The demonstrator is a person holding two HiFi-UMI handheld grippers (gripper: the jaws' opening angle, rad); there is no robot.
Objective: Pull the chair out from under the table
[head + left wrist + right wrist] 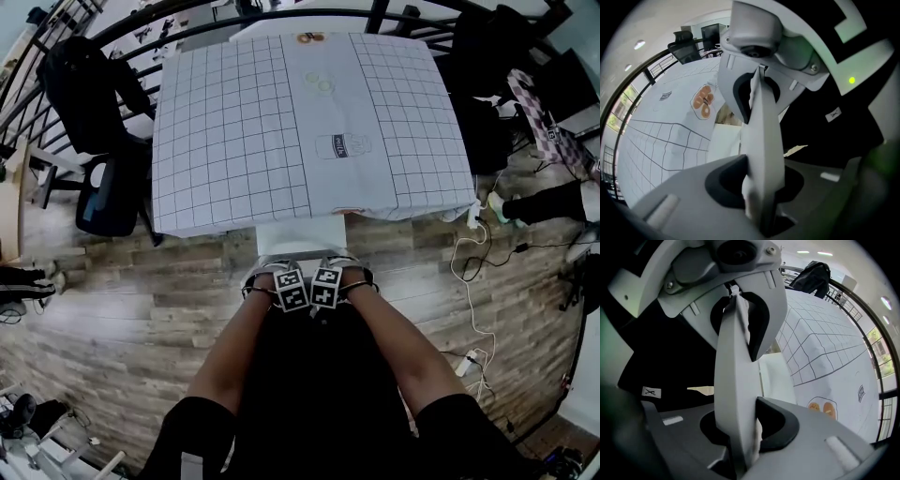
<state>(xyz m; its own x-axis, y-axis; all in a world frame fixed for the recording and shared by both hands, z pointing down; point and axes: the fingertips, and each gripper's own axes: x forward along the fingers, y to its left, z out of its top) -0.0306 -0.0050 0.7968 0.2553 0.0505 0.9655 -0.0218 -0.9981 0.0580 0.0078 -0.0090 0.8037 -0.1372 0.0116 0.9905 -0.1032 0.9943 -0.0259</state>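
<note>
Pinching chair [298, 239] edge: left gripper [761, 136], right gripper [736, 366]

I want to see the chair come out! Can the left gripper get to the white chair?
Yes, it looks so. The left gripper has its jaws closed on the white chair, which pokes out past the edge of the table, so nothing seems to block it.

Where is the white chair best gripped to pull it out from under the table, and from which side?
Grip the white chair by its backrest top edge, from the near side: only that end clears the tablecloth, and the thin panel fits jaws. The left gripper and right gripper clamp it.
</note>
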